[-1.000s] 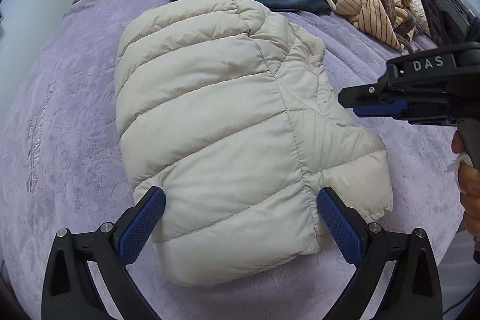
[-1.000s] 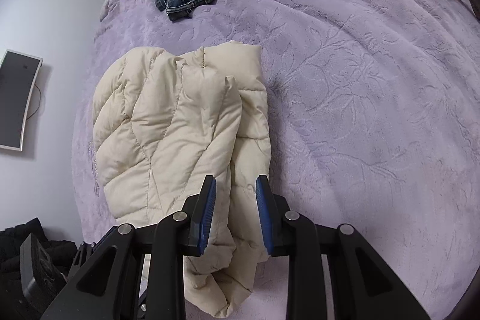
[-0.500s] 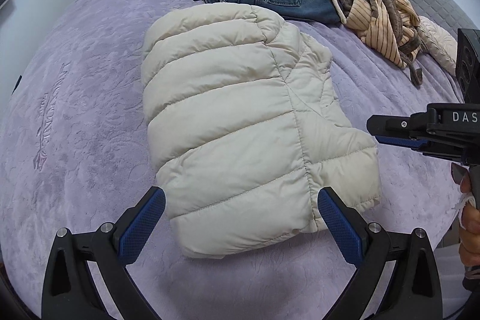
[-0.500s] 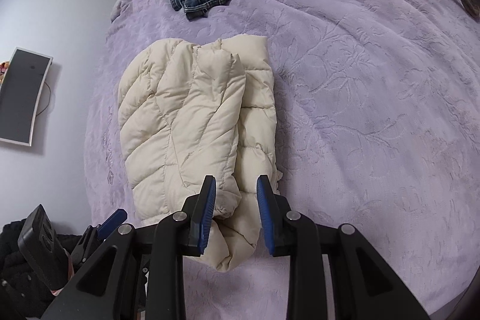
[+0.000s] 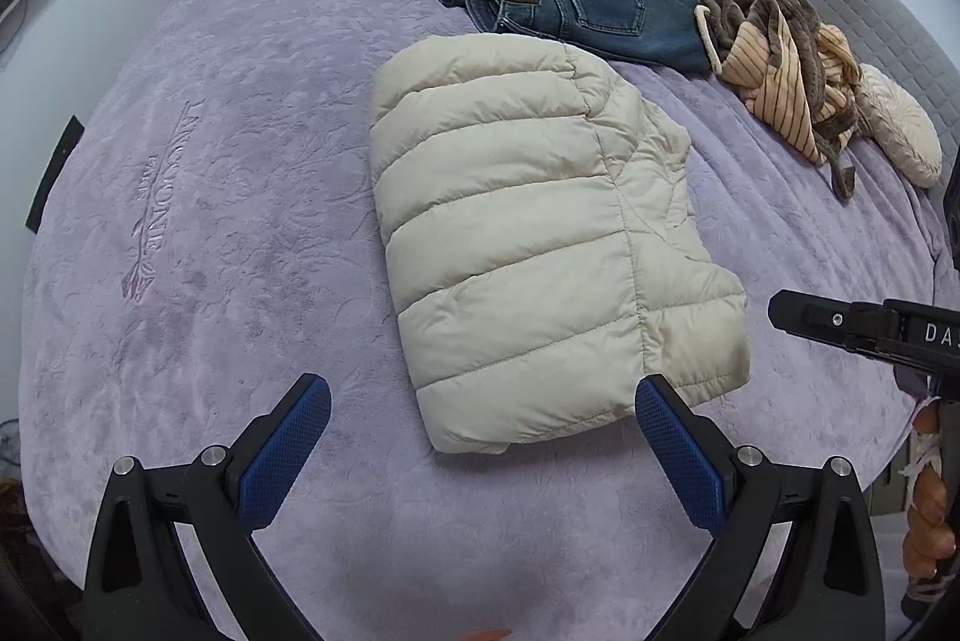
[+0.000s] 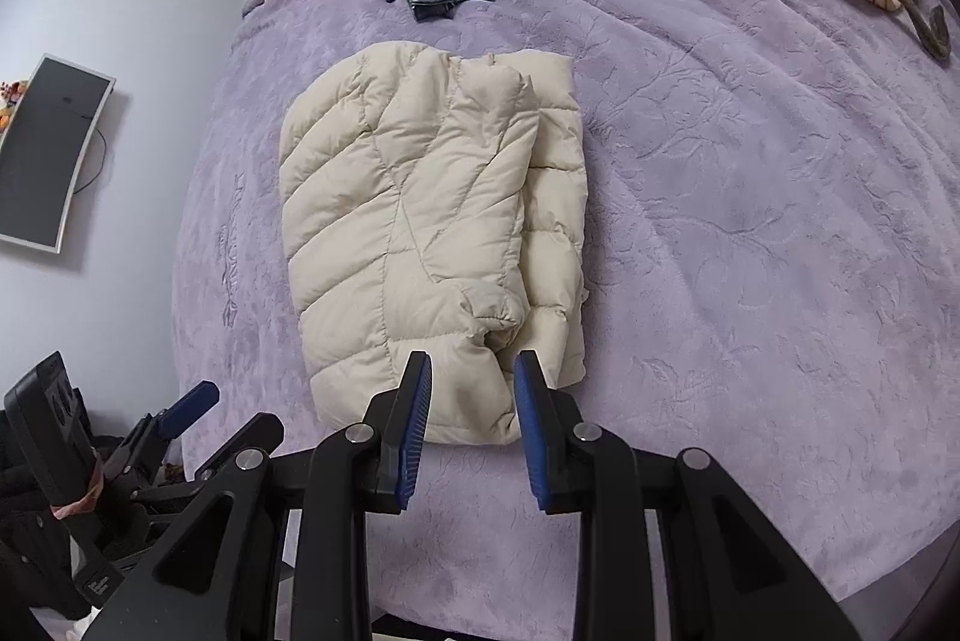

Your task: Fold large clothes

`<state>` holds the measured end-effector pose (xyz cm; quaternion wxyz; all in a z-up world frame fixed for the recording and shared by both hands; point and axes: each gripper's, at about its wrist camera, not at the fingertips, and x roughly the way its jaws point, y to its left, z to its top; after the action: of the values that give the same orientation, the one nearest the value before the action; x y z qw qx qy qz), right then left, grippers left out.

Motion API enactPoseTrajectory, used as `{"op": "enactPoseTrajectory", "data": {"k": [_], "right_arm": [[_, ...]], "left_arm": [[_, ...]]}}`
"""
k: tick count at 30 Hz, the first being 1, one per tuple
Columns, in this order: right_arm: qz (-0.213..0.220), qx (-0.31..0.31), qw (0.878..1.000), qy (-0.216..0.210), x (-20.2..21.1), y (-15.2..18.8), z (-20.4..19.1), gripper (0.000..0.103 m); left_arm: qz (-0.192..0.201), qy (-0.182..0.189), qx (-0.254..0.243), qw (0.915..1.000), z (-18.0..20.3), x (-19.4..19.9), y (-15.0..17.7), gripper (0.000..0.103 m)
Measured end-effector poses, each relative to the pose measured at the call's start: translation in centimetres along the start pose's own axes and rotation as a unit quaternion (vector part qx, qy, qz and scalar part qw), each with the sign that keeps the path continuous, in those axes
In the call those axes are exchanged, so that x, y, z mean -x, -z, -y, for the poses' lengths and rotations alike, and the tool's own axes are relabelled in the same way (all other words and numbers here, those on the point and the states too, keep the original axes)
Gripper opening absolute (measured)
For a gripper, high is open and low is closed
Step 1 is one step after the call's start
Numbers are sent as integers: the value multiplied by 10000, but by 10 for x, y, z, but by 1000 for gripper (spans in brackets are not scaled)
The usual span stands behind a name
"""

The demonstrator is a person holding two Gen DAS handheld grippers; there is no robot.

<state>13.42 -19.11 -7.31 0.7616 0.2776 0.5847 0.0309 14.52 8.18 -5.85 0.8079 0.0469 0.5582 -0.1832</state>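
Observation:
A cream quilted puffer jacket (image 5: 540, 245) lies folded into a compact bundle on the purple bedspread (image 5: 210, 197). It also shows in the right wrist view (image 6: 420, 233). My left gripper (image 5: 483, 431) is wide open and empty, held just short of the jacket's near edge. My right gripper (image 6: 472, 401) is partly open with nothing between its jaws, above the jacket's near edge. The right gripper also shows at the right edge of the left wrist view (image 5: 840, 326), beside the jacket.
Folded blue jeans (image 5: 570, 5) lie at the far side of the bed. A heap of brown and striped clothes (image 5: 780, 59) and a cream item (image 5: 894, 131) lie at the far right. A monitor (image 6: 48, 161) hangs on the left wall.
Both grippers have pulled back from the jacket, which now looks smaller and farther away. The right gripper's jaws have opened a little wider. The jacket has not moved.

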Motion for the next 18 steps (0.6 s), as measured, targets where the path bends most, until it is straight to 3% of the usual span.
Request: {"op": "enactPoseTrajectory", "data": {"k": [1,2,4,8,10,14,15,17,18], "right_arm": [[18,13,10000,13,3,1,-3,42],[51,24,10000,33,7,2,-6,61],[181,77,9998,74,17,5,-12,73],[306,213,9991,179,32,9,-23,73],[345,282,9987,260,38,11,-27,81],[408,425,9974,415,48,15,-37,84],[424,474,9969,465,50,17,-39,86],[462,602,9953,602,53,20,-46,103],[499,654,9945,648,54,21,-49,103]], "left_arm": [[54,13,82,10000,-2,5,1,101],[106,32,152,9998,-3,9,1,102],[135,58,248,9996,-4,17,1,102],[139,-31,297,9995,-3,29,-1,102],[132,-79,315,9994,-2,34,-1,102],[54,-174,368,9992,-3,43,-2,102],[59,-220,382,9990,-3,45,-2,102],[113,-311,400,9987,-4,51,-1,102],[160,-358,398,9984,-4,54,-1,102]]}}
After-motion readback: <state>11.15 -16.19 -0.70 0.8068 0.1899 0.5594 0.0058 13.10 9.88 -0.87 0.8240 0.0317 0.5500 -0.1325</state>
